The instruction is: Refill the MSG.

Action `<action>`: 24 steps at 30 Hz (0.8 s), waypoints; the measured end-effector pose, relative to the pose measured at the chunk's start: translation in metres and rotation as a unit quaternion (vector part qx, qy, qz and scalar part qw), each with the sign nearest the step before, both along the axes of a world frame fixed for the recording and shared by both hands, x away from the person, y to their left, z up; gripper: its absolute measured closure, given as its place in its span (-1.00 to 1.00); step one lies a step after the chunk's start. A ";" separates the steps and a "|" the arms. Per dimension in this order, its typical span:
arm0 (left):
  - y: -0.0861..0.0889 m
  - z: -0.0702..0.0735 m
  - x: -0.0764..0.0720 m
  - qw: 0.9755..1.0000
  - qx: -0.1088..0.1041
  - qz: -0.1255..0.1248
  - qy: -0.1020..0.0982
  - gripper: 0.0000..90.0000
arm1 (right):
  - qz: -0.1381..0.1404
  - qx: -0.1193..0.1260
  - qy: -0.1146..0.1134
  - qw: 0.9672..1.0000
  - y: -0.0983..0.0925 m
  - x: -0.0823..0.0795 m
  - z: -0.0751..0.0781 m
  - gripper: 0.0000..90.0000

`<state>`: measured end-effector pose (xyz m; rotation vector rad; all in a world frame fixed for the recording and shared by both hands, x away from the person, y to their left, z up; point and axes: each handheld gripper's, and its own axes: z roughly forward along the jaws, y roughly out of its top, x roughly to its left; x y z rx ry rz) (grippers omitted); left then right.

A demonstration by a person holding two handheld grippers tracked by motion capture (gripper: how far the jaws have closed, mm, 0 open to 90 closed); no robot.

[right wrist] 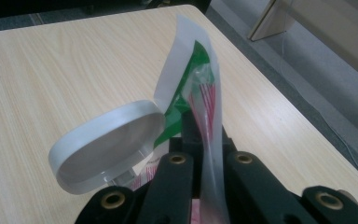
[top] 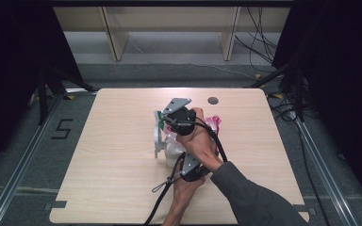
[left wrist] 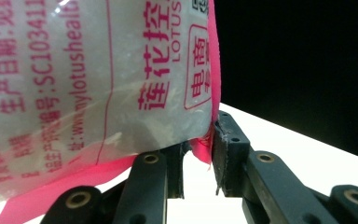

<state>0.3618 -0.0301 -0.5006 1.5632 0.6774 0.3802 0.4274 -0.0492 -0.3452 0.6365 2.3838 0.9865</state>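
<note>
My right claw [right wrist: 200,154] is clenched on the top edge of the plastic bag [top: 173,141] over the table's [top: 108,155] middle, beside its open white cap [right wrist: 107,144]. My left claw [left wrist: 198,158] pinches the bag's pink bottom seam [left wrist: 203,149]. I judge I'm mid-lift, holding it taut; next comes a steady tilt. Pale granules, perhaps sugar, fill it.

"LOTUS" on the bag [left wrist: 98,79]; floor "5" [top: 62,128]

My right arm wears a dark grey sleeve [top: 259,200]. Both tongs are black, with brass-ringed pivot screws, trailing black cables and a grey three-cornered plate [top: 177,104].
</note>
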 end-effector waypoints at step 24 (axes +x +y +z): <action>-0.003 0.000 0.000 1.000 -0.003 0.011 -0.008 0.67 | 0.000 -0.010 0.000 1.000 0.002 0.000 0.000 1.00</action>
